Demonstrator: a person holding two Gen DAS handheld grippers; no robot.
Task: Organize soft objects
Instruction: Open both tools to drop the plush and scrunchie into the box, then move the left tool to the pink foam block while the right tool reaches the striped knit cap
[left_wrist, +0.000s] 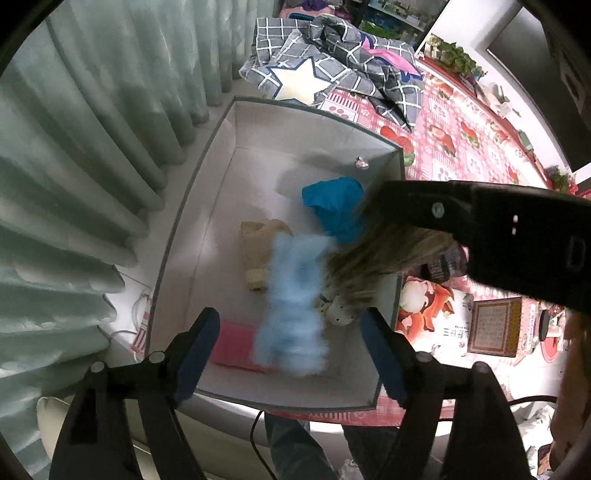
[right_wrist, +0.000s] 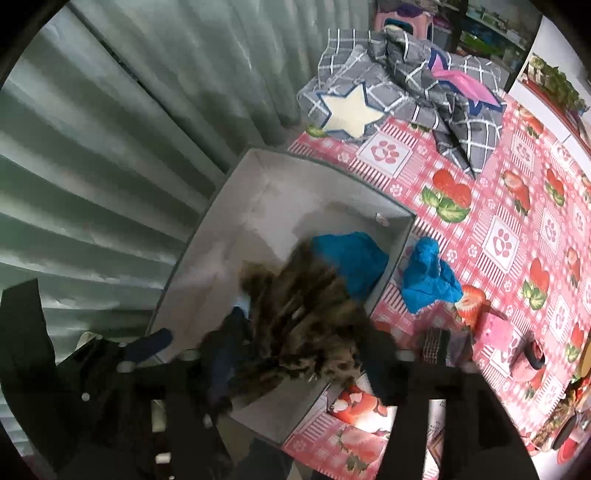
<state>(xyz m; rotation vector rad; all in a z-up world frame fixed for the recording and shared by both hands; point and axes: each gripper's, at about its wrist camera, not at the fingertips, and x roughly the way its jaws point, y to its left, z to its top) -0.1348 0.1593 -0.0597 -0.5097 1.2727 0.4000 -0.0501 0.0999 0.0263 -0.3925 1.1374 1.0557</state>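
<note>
From the left wrist camera, the left tool (left_wrist: 288, 350) hangs with its two blue-padded fingers spread wide over an open grey box (left_wrist: 192, 206), holding nothing. A pale blue fluffy item (left_wrist: 295, 302), blurred, shows in line between them, over the box floor. In the box lie a bright blue cloth (left_wrist: 334, 206) toward the far right corner, a beige soft item (left_wrist: 258, 247) near the middle and a pink flat piece (left_wrist: 236, 347) at the near wall. The right tool (left_wrist: 369, 210) reaches in from the right, a streaked brown furry item (left_wrist: 373, 258) trailing beneath it. A grey checked fabric with a white star (left_wrist: 303, 81) lies on the desk (left_wrist: 476, 147) beyond the box. From the right wrist camera, the right tool (right_wrist: 295, 354) stands over the box's (right_wrist: 221, 221) near right corner with the brown furry item (right_wrist: 303, 317) blurred between its fingers; whether they are pinching it cannot be told. A second bright blue piece (right_wrist: 428, 280) rests on the strawberry-print desk (right_wrist: 517, 229) just right of the box, and the first blue cloth (right_wrist: 354, 258) lies inside.
</note>
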